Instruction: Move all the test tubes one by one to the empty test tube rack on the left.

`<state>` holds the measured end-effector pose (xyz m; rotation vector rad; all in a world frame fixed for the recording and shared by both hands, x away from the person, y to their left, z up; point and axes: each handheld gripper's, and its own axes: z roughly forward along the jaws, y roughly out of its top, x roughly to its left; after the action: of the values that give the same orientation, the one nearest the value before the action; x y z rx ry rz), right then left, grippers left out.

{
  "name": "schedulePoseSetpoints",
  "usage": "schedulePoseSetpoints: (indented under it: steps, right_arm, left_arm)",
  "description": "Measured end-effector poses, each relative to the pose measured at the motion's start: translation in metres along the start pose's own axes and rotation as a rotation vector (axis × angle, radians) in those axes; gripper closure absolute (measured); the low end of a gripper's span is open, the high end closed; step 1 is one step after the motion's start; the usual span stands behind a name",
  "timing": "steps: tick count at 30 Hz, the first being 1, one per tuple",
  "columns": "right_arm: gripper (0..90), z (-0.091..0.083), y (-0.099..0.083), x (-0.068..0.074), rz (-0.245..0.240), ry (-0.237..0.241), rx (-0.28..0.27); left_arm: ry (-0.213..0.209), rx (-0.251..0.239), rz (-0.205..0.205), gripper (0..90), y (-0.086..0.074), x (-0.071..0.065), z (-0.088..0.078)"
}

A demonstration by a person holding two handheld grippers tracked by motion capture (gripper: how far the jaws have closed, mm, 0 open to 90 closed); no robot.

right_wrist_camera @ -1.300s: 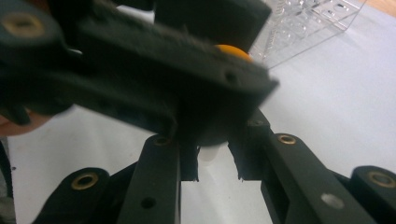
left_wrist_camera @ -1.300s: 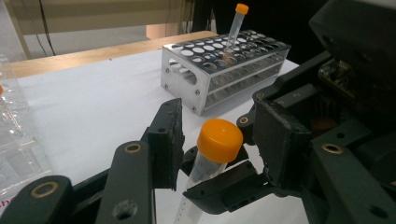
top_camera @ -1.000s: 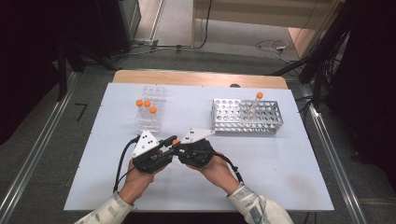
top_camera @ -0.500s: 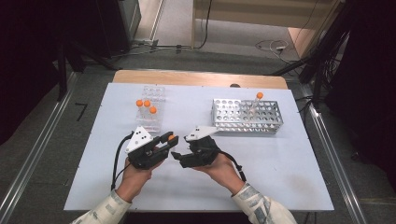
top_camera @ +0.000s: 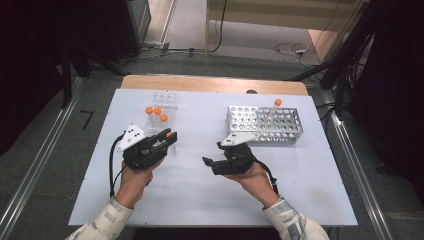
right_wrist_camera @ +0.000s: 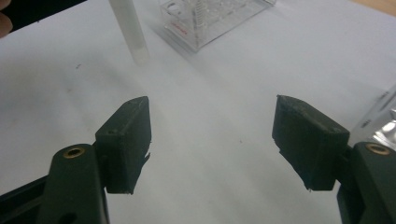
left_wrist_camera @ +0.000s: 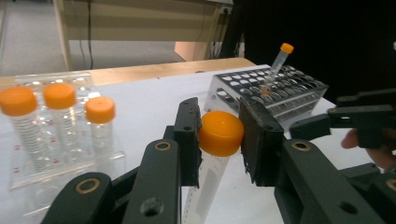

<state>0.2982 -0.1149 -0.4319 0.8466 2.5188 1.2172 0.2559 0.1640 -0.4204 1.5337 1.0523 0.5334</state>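
We see left gripper (left_wrist_camera: 218,135) clamped on orange-capped clear plastic tube (left_wrist_camera: 219,133), above white table (top_camera: 200,190). Right gripper (right_wrist_camera: 212,140) wide open, empty. We judge tube light, slick, rigid; grip under cap.

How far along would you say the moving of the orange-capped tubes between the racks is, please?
Done: one tube stands in the metal rack. In hand: the left tongs are shut on a tube at its cap; the right tongs are open with nothing between them. Left: three tubes wait in the clear rack.
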Motion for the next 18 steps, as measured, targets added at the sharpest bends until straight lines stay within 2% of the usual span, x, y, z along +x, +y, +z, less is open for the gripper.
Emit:
schedulePoseSetpoints:
  steps: [8,18]
  right_arm:
    - [26.9,-0.007,-0.008,-0.012,0.019,-0.042,0.005]
    - [27.1,-0.015,-0.017,-0.022,0.045,-0.061,0.006]
  left_arm:
    - [0.035,-0.009,0.004,69.8,0.009,0.008,-0.005]
    - [0.068,-0.026,-0.003,69.8,0.019,0.018,-0.007]
